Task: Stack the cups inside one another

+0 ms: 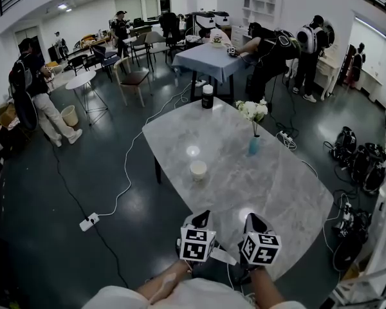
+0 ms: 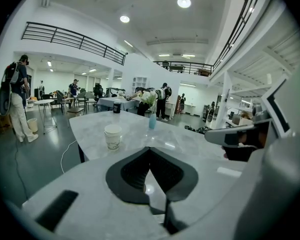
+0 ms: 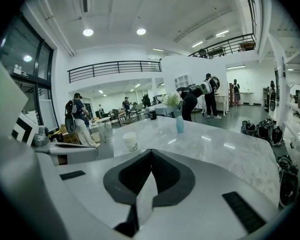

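Cups [image 1: 198, 170] look already nested, well clear of the left gripper [image 1: 202, 216] and right gripper [image 1: 253, 218], both closed on nothing, so best hold both back without nudging them.

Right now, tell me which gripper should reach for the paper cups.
Left. The paper cups stand straight ahead of the left gripper; the right gripper sits further to their side. Both are shut, empty.
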Demonstrator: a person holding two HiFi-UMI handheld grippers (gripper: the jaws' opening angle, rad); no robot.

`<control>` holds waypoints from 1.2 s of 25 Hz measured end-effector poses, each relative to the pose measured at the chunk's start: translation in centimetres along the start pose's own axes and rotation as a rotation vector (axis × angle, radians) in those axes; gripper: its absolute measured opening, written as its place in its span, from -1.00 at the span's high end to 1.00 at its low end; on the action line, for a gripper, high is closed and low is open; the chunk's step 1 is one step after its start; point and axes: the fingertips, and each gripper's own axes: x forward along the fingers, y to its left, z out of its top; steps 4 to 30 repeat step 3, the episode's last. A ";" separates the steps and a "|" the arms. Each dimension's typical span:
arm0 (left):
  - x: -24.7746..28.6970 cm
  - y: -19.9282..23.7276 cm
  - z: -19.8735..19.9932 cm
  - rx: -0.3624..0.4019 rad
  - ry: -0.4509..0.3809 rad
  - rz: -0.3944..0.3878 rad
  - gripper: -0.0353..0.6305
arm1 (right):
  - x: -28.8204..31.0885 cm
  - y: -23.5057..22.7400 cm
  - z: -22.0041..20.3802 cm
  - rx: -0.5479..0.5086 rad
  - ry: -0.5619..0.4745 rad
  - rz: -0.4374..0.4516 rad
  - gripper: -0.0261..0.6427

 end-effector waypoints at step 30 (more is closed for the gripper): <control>-0.2 0.2 -0.1 -0.001 0.000 0.001 0.91 | 0.0 0.2 0.0 -0.001 0.000 -0.001 0.90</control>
